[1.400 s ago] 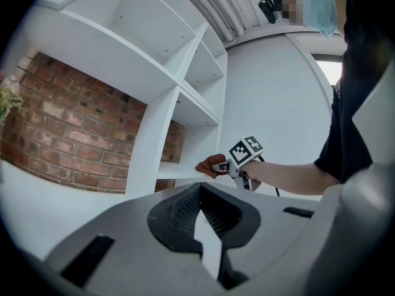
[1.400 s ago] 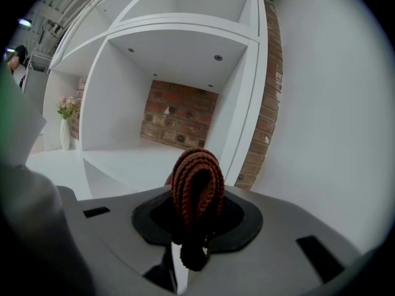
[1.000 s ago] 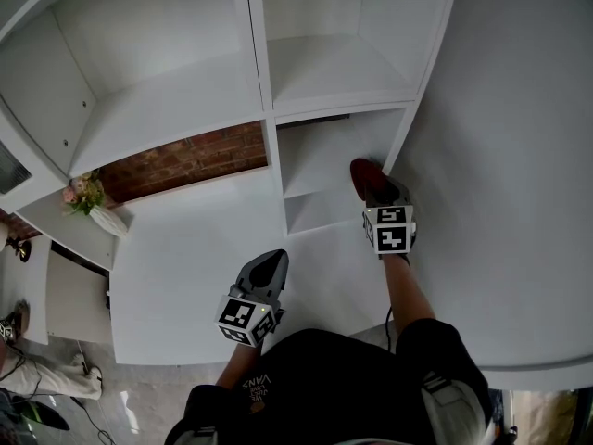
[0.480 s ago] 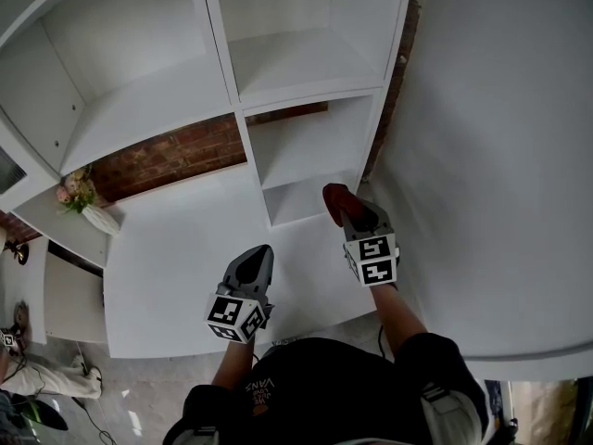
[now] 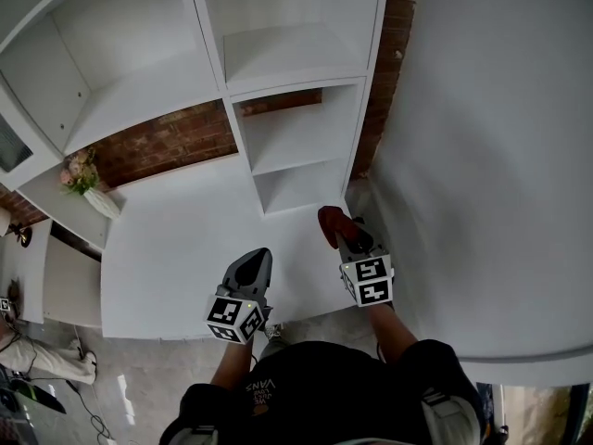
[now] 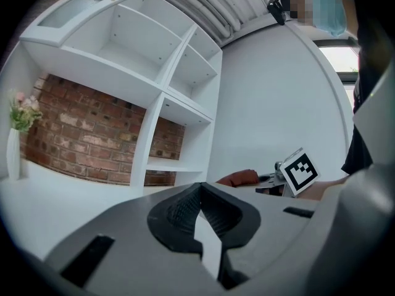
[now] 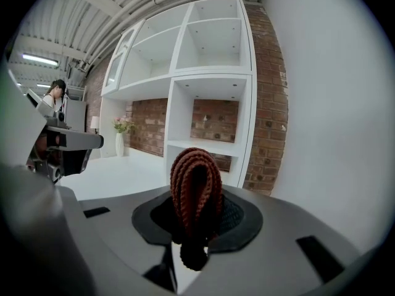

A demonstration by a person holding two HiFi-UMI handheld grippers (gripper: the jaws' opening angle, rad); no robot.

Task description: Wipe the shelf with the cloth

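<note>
The right claw (image 5: 350, 239) is clamping the cloth (image 5: 330, 222) at lower centre, clear of the shelf (image 5: 301, 188). The left claw (image 5: 254, 265) is idling, pressed together. Wiping seemingly remains.

- The left gripper (image 5: 262, 254) has a smooth grey shell that narrows to a point, and its pads (image 6: 180, 209) are black and ribbed.
- The right gripper (image 5: 345, 236) has the same grey shell, with dark slots in it.
- Each gripper carries a cube (image 5: 237, 320) of black-and-white square markers.
- The person wears a black top (image 5: 320, 387) with white lettering (image 5: 257, 383) and a pale strap (image 5: 447, 406) on one shoulder.
</note>
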